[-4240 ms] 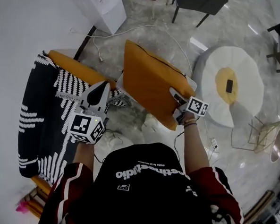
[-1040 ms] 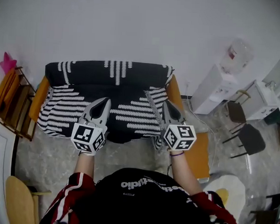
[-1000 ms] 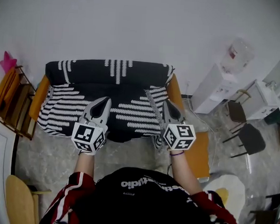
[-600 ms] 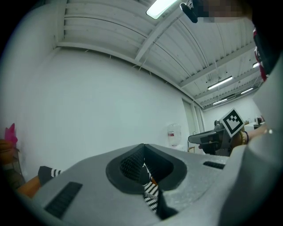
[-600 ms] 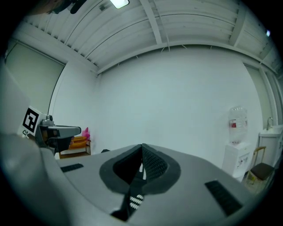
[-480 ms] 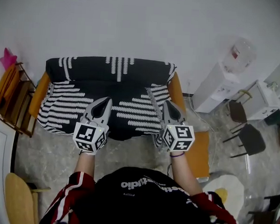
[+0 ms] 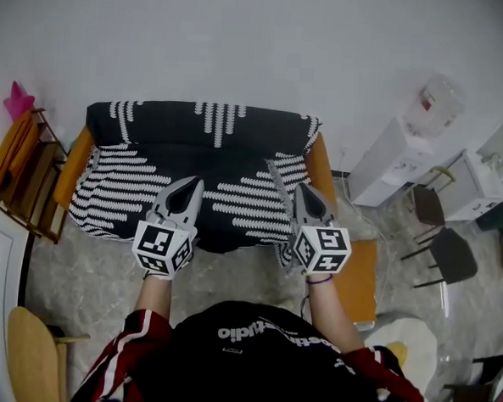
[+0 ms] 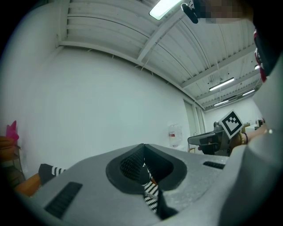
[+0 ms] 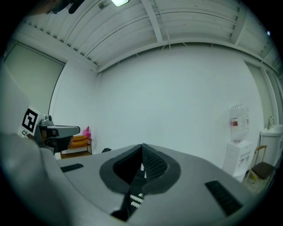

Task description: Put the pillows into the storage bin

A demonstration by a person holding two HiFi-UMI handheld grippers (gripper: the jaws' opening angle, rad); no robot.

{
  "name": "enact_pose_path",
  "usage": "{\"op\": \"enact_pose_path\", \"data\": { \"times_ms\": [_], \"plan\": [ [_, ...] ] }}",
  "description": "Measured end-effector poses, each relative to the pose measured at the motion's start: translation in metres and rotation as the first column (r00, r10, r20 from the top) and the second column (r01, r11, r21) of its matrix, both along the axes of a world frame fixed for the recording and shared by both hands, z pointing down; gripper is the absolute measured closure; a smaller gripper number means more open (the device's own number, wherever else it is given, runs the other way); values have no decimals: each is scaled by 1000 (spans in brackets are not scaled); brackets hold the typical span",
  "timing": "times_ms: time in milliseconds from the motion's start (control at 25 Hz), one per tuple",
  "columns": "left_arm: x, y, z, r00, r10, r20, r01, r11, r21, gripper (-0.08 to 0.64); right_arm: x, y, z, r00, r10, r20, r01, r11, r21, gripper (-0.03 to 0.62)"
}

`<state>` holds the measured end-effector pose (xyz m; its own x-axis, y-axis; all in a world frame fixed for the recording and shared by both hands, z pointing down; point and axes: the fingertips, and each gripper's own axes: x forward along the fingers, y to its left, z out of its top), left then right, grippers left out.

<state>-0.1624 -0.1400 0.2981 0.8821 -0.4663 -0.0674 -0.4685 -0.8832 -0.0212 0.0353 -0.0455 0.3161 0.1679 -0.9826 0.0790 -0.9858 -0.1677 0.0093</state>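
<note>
In the head view both grippers hover side by side over the front edge of a sofa (image 7: 203, 150) draped in a black-and-white patterned throw. The left gripper (image 7: 187, 188) is shut with nothing in it, and its jaws (image 8: 143, 146) meet tip to tip in its own view. The right gripper (image 7: 305, 193) is also shut and empty, with the jaws closed (image 9: 142, 146) against the white wall. An orange pillow (image 7: 362, 275) lies low on the right, beside the person's right forearm. What it rests in is hidden. No pillow shows on the sofa seat.
A wooden shelf (image 7: 24, 173) with orange items and a pink object (image 7: 18, 103) stands left of the sofa. A white water dispenser (image 7: 399, 154) and dark chairs (image 7: 440, 241) are on the right. A round wooden board (image 7: 29, 356) is at the lower left.
Four seconds ago the right gripper held the orange pillow over the floor area; now the person faces the sofa with both grippers empty. Over the last second the grippers barely moved.
</note>
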Motion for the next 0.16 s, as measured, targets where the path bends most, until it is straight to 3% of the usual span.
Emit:
{"op": "enact_pose_path", "data": {
  "times_ms": [160],
  "plan": [
    [-3,1,2,1000,2,0,-2,1000,-4,557,-2,0,3,1000,0,-3,0,1000,-10,600]
  ]
}}
